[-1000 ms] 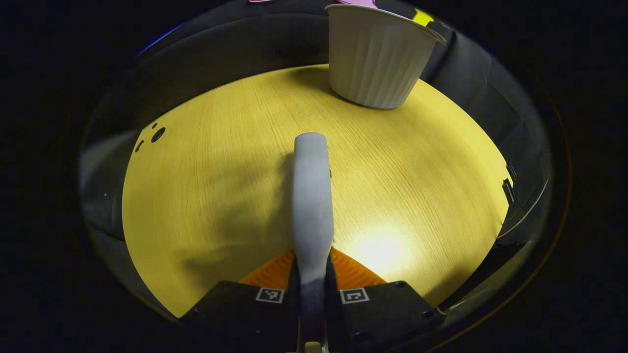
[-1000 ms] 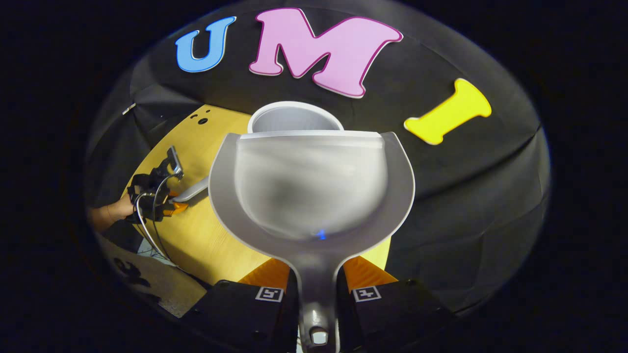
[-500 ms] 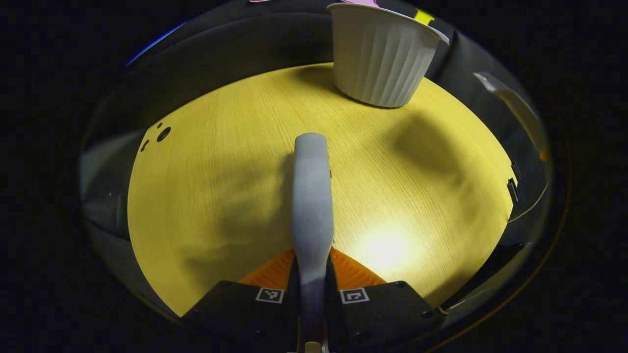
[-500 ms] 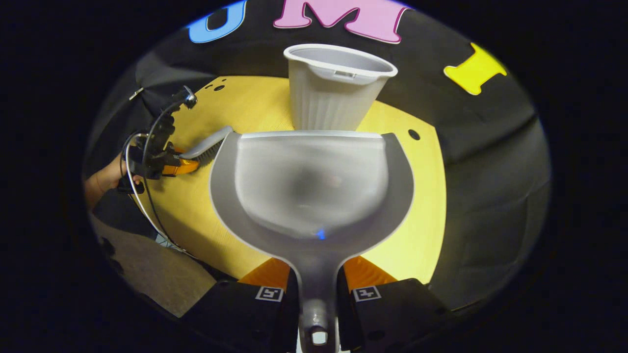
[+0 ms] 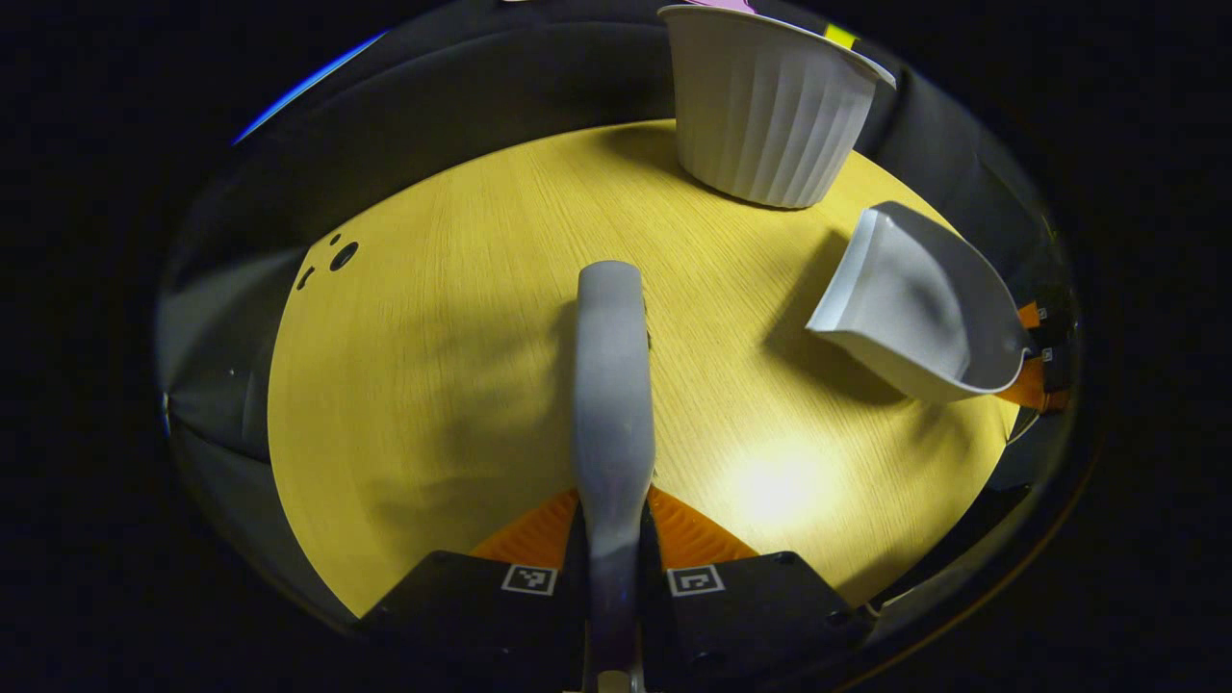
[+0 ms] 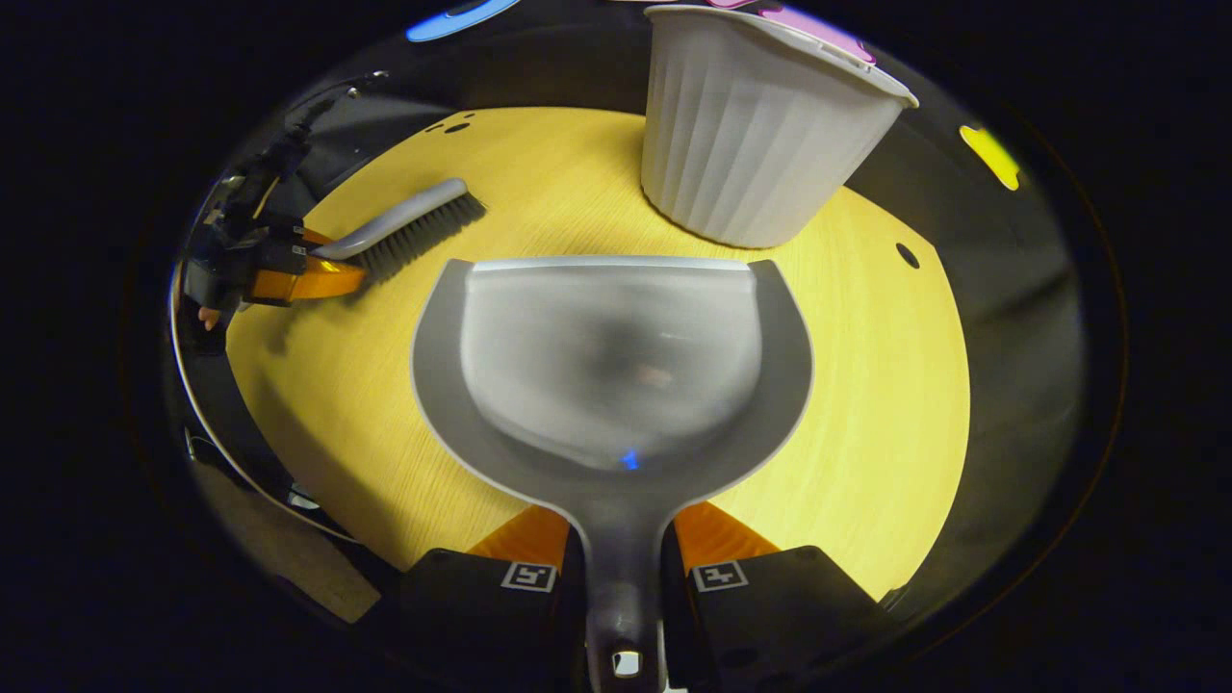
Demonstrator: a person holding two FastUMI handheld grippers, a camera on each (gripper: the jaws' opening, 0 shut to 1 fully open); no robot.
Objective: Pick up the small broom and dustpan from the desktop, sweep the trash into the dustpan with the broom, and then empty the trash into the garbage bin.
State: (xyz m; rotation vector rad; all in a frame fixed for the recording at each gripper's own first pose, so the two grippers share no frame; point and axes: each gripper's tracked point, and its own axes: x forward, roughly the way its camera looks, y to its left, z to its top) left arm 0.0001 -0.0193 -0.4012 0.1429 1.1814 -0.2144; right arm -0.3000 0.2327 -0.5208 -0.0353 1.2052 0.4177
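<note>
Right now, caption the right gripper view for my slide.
Right tool holds the empty dustpan before the ribbed bin; broom at left.

Garbage bin (image 5: 770, 115) rim cut off at top; broom (image 5: 609, 385) bristles hidden under its back; dustpan (image 6: 616, 366) interior blurred.

Both views are dim toward the rim, with the yellow bench (image 5: 462, 366) lit brightest. In the left gripper view a glare patch sits at 5 o'clock from centre, and the dustpan (image 5: 924, 313) throws a dark shadow toward 9 o'clock. Soft shadows lie left of the broom (image 5: 611, 385). Fisheye bending curves the bench edges. In the right gripper view the dustpan's (image 6: 611, 356) bowl looks blurred.
</note>
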